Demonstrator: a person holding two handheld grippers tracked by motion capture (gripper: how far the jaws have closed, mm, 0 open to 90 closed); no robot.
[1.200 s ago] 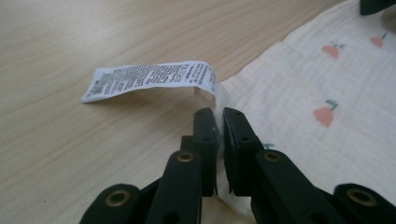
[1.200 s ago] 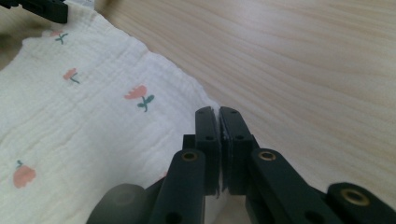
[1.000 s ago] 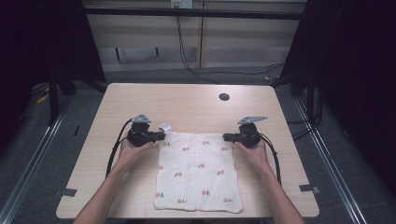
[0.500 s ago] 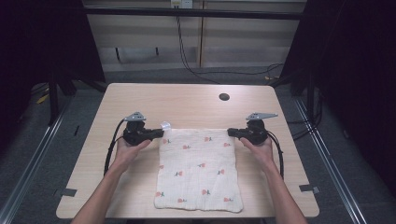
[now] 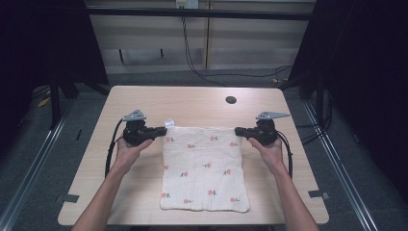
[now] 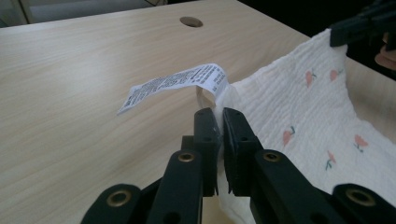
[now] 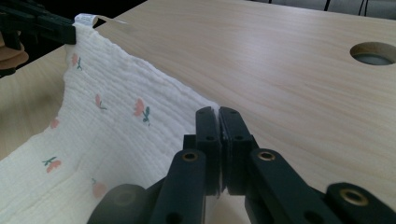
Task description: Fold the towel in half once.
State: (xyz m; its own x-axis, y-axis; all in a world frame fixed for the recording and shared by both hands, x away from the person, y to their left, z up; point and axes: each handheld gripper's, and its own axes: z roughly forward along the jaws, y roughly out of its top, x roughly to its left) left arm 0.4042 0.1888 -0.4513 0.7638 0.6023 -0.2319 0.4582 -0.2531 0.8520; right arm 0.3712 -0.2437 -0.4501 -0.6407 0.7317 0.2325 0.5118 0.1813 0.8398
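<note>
A cream cloth (image 5: 204, 168) printed with small red flowers lies on the wooden table (image 5: 192, 103), its far edge lifted and stretched between both grippers. My left gripper (image 5: 161, 130) is shut on the cloth's far left corner (image 6: 224, 100), where a white care label (image 6: 173, 86) sticks out. My right gripper (image 5: 238, 131) is shut on the far right corner (image 7: 205, 105). The cloth (image 7: 102, 140) sags from that taut edge down to the table. The near edge of the cloth (image 5: 204, 207) rests by the table's front.
A round cable hole (image 5: 231, 100) sits in the table at the back right. Bare tabletop lies behind the cloth and to both sides. Dark floor and metal rails (image 5: 33, 159) surround the table, with cables (image 5: 202, 72) on the floor behind it.
Both grippers have risen and moved apart and slightly away, pulling the cloth's far edge up and taut. The cloth's far part has lifted off the table.
</note>
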